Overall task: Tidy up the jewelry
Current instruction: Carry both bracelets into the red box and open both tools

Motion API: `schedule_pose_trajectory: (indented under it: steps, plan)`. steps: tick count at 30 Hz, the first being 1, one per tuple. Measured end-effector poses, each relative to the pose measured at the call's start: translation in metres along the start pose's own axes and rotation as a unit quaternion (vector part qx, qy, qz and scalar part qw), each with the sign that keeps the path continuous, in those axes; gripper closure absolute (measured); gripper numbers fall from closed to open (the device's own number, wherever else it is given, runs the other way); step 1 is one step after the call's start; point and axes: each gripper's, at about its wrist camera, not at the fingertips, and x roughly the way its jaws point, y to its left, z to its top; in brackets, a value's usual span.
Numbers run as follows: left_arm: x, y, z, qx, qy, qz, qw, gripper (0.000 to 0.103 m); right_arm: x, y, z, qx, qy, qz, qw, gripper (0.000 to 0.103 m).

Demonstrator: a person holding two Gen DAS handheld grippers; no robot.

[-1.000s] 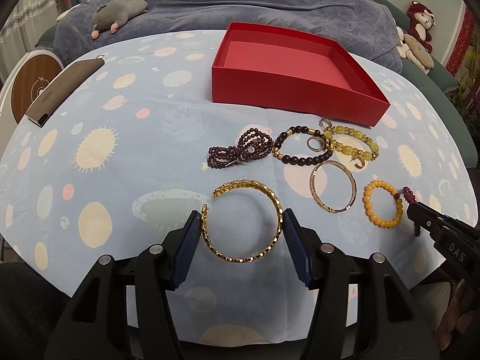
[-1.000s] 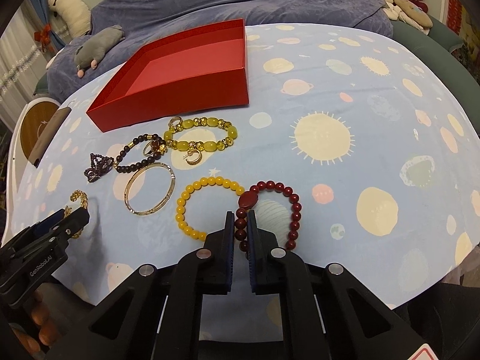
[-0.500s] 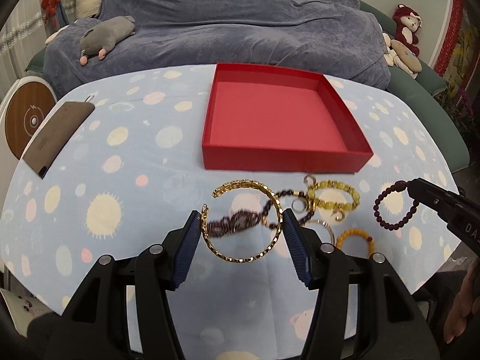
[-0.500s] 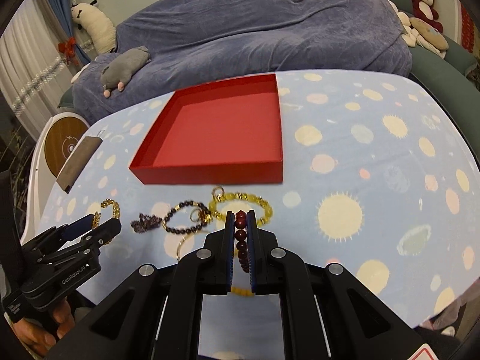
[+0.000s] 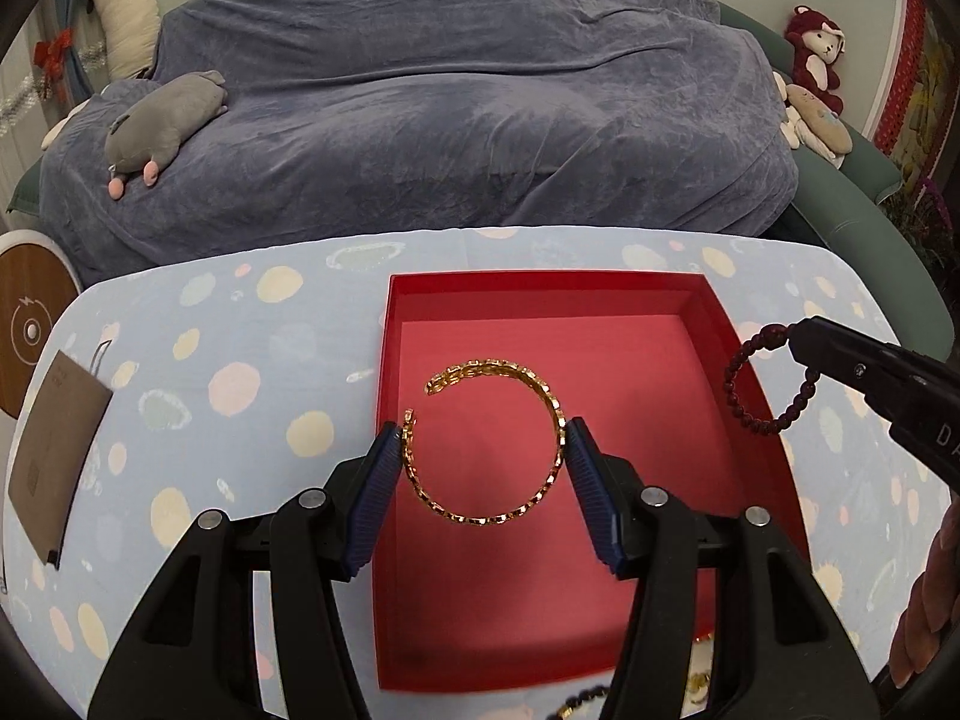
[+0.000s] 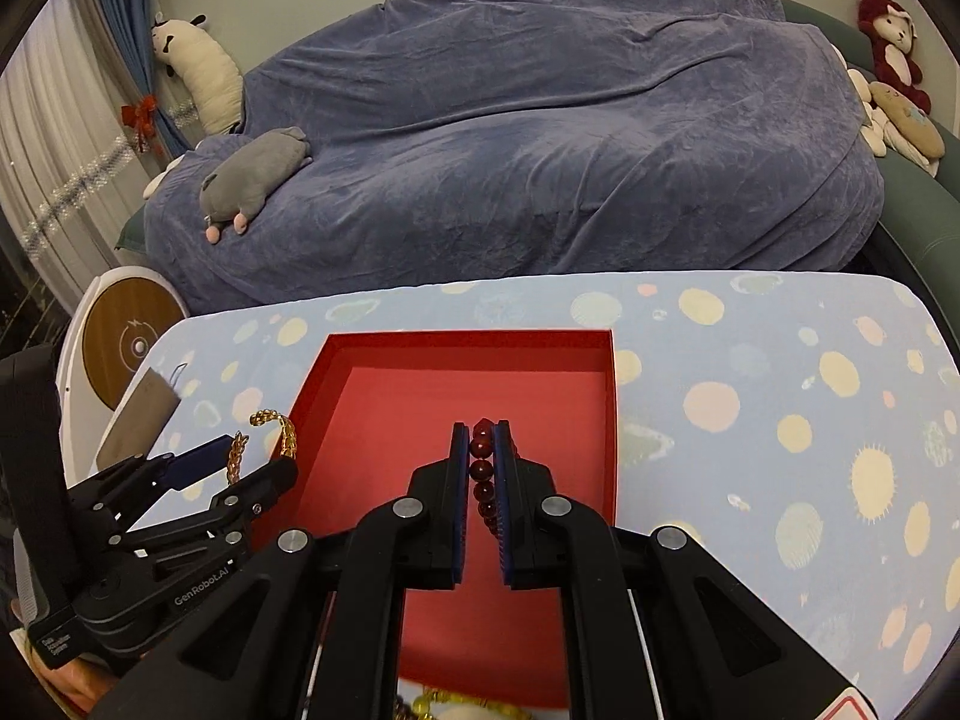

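Note:
My left gripper point(image 5: 483, 438) is shut on a gold chain bangle point(image 5: 489, 444) and holds it in the air over the open red box point(image 5: 564, 642). My right gripper point(image 6: 481, 438) is shut on a dark red bead bracelet point(image 6: 482, 468), also over the box point(image 6: 384, 396). In the left wrist view the red bead bracelet point(image 5: 762, 384) hangs from the right gripper's tip above the box's right wall. In the right wrist view the left gripper point(image 6: 240, 468) holds the bangle point(image 6: 282, 438) at the box's left wall. The box looks empty.
The box stands on a table with a light blue spotted cloth point(image 5: 240, 372). Other beaded jewelry point(image 6: 444, 705) lies in front of the box. A brown case point(image 5: 54, 456) lies at the table's left. A blue-covered sofa point(image 5: 450, 108) with plush toys is behind.
Both grippers have lifted their bracelets off the cloth and carried them forward over the red box. The rest of the jewelry has dropped below the near edge of both views.

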Motion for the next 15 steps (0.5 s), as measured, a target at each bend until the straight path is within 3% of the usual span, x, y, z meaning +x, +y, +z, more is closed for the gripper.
schedule_pose_trajectory:
  steps: [8, 15]
  plan:
    - [0.061, 0.006, 0.024, -0.008, 0.034, 0.005, 0.9994, 0.050, 0.061, -0.010, 0.019, -0.001, 0.031, -0.009, 0.999, 0.095]
    - [0.081, 0.008, 0.032, -0.017, 0.051, -0.005, 0.9985, 0.049, 0.080, -0.011, 0.021, -0.009, 0.040, -0.020, 0.999, 0.095]
